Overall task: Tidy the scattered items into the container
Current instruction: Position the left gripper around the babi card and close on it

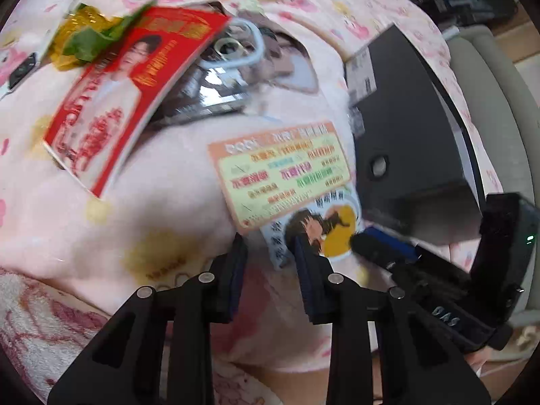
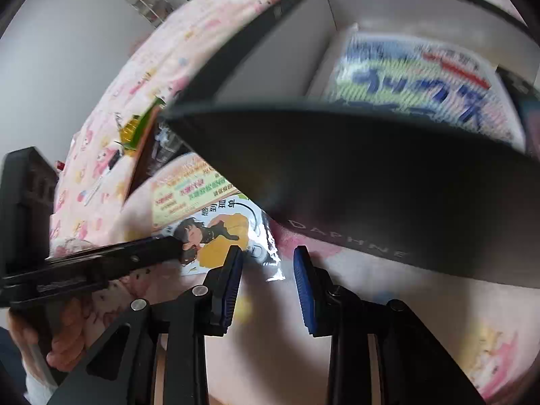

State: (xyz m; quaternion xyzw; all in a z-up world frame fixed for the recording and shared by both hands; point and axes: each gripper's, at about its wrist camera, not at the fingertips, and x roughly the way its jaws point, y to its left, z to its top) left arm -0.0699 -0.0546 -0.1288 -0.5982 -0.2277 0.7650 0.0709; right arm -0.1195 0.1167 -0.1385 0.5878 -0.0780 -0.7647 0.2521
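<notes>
Both my grippers, left [image 1: 270, 253] and right [image 2: 266, 266], released, nothing held. Glossy cartoon-girl card in clear sleeve [image 1: 317, 233] lies flat on pink blanket [image 1: 162, 209] beside black cardboard box [image 1: 405, 128]. Thin, slippery, bendy imo, so pinch sleeve edge.

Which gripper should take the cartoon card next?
Left, probably. The left gripper is open with the cartoon card right at its fingertips. The right gripper is also open, but only the card's sleeve corner lies between its fingers, and it sits closer to the black box.
</notes>
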